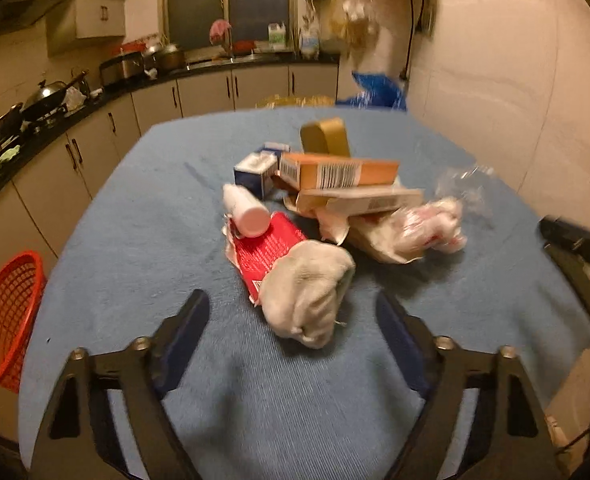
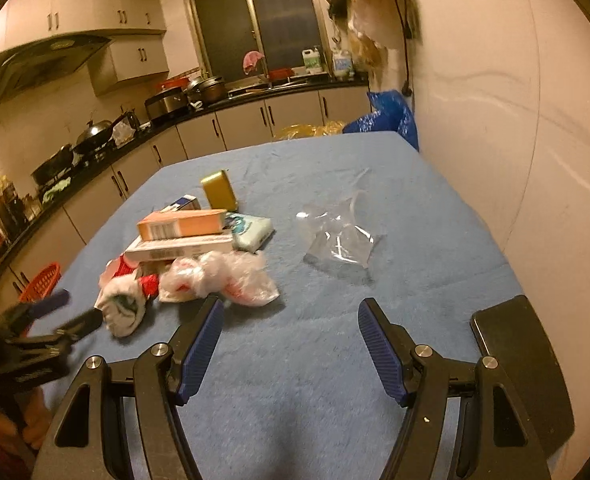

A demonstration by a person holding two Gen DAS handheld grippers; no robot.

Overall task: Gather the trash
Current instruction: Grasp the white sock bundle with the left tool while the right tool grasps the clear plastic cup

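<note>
A heap of trash lies mid-table: an orange box (image 1: 339, 172) on a pale long box (image 1: 359, 200), a gold tin (image 1: 327, 136), a white bottle (image 1: 245, 210), a red packet (image 1: 267, 248) and a crumpled white-and-red bag (image 1: 419, 228). Nearest me is a grey balled cloth (image 1: 311, 296). My left gripper (image 1: 293, 308) is open, its fingers either side of that cloth without touching it. My right gripper (image 2: 291, 306) is open over bare cloth, with the crumpled bag (image 2: 219, 280) just beyond its left finger. Clear plastic wrap (image 2: 339, 236) lies further ahead.
A blue cloth covers the table (image 1: 135, 240). A red basket (image 1: 7, 320) stands on the floor at the table's left edge. A black phone (image 2: 515, 360) lies at the near right corner. Kitchen counters run along the left and back, and a wall bounds the right.
</note>
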